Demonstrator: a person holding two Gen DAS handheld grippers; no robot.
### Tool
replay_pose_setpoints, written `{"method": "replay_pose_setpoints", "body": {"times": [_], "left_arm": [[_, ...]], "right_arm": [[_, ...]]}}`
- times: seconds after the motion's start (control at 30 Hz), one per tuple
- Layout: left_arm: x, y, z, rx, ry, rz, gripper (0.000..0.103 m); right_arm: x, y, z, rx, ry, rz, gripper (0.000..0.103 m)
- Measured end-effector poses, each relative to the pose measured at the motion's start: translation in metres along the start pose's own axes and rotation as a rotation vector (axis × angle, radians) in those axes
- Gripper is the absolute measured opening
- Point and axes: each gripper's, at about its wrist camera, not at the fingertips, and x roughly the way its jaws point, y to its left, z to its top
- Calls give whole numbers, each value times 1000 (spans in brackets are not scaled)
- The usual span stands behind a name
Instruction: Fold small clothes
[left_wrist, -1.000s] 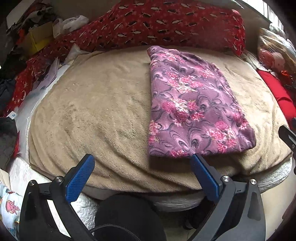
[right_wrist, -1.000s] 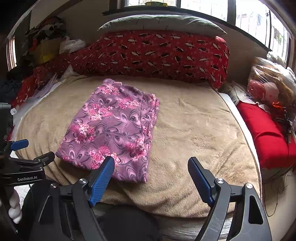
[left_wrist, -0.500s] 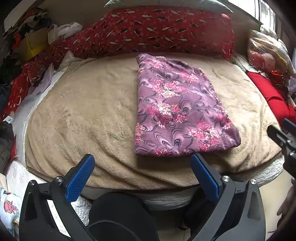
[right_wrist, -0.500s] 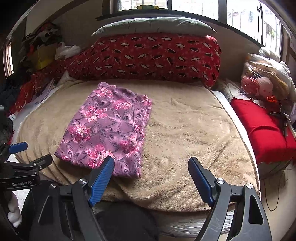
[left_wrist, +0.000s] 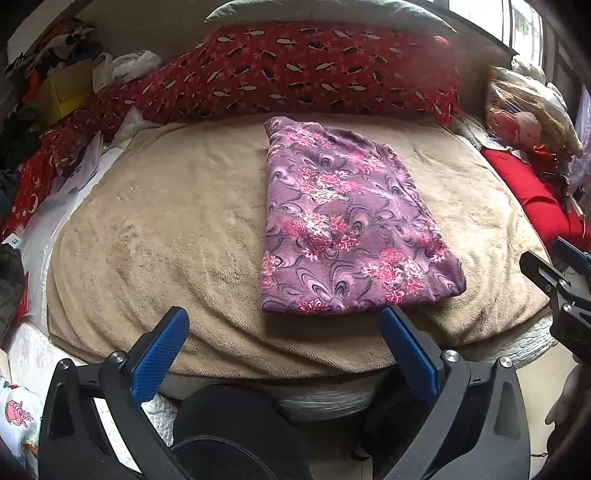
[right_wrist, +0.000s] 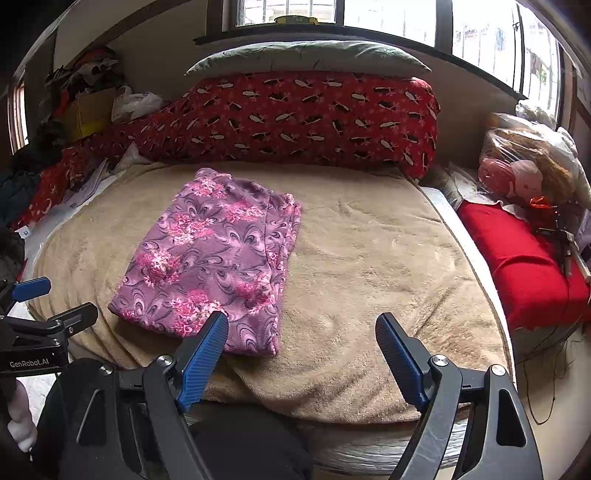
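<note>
A purple flowered garment (left_wrist: 343, 221) lies folded into a flat rectangle on the tan blanket (left_wrist: 166, 236) of the bed; it also shows in the right wrist view (right_wrist: 218, 258). My left gripper (left_wrist: 284, 325) is open and empty, held off the bed's near edge, just short of the garment's near hem. My right gripper (right_wrist: 299, 328) is open and empty, off the near edge and to the right of the garment. Each gripper shows at the edge of the other's view: the right one (left_wrist: 561, 273), the left one (right_wrist: 40, 306).
A long red patterned bolster (right_wrist: 295, 118) and a grey pillow (right_wrist: 306, 59) lie along the far side under a window. A red cushion (right_wrist: 524, 262) and bagged soft toys (right_wrist: 517, 173) sit at the right. Papers and clutter (left_wrist: 74, 166) line the left.
Both grippers have drawn back from the bed and tilted up, so the garment sits farther away and more of the room shows. The garment has not moved. Both stay open.
</note>
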Motion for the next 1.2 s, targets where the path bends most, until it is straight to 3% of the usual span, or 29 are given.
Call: {"method": "replay_pose_setpoints", "body": {"times": [0.57,1.2], "left_arm": [[-6,-9,-1,5,-9,-2,103],[-1,-7,-1,22,32,-22,103]], "right_arm": [[3,-3,-1,8,15,16,88],[1,-10,1,20,1,9,93]]}}
